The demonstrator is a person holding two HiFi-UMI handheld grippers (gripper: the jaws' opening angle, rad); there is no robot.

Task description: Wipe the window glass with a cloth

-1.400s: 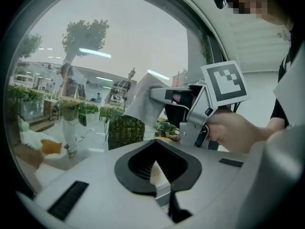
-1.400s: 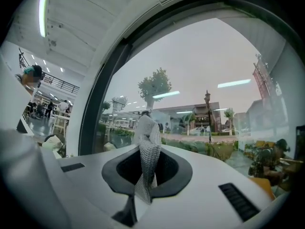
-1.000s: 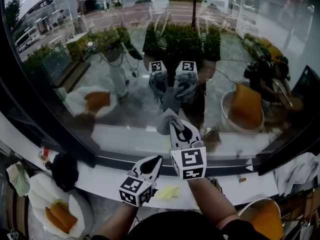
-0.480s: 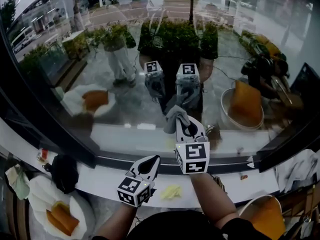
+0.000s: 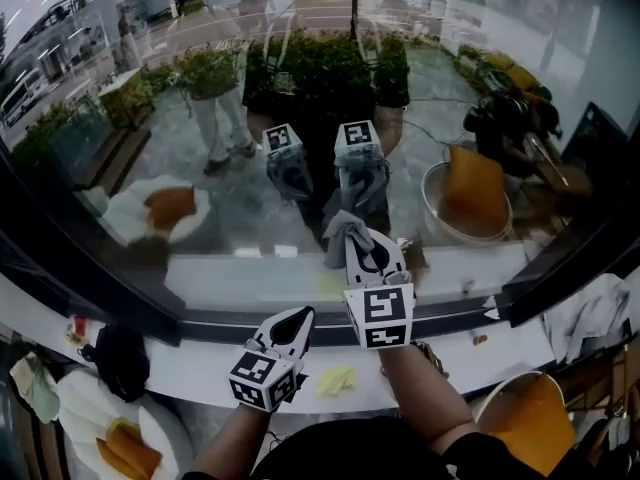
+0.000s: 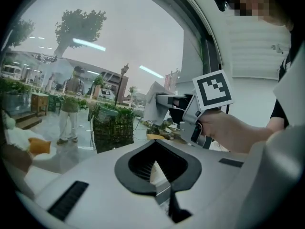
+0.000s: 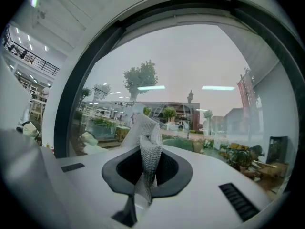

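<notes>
The window glass fills the upper head view and mirrors both grippers. My right gripper is raised to the glass above the sill and is shut on a grey mesh cloth. The bunched cloth presses against the pane. In the right gripper view the cloth stands up between the jaws of my right gripper. My left gripper hangs lower left over the white sill, shut with nothing in it. The left gripper view shows my left gripper with its jaws together, and the cloth beyond them.
A dark window frame curves along the bottom of the pane. A yellow scrap lies on the sill. Plates with food and a black object sit lower left. An orange-filled bowl and a white rag are at the right.
My right gripper has shifted slightly right along the glass with the cloth still in it. The head view has drifted. My left gripper has hardly moved.
</notes>
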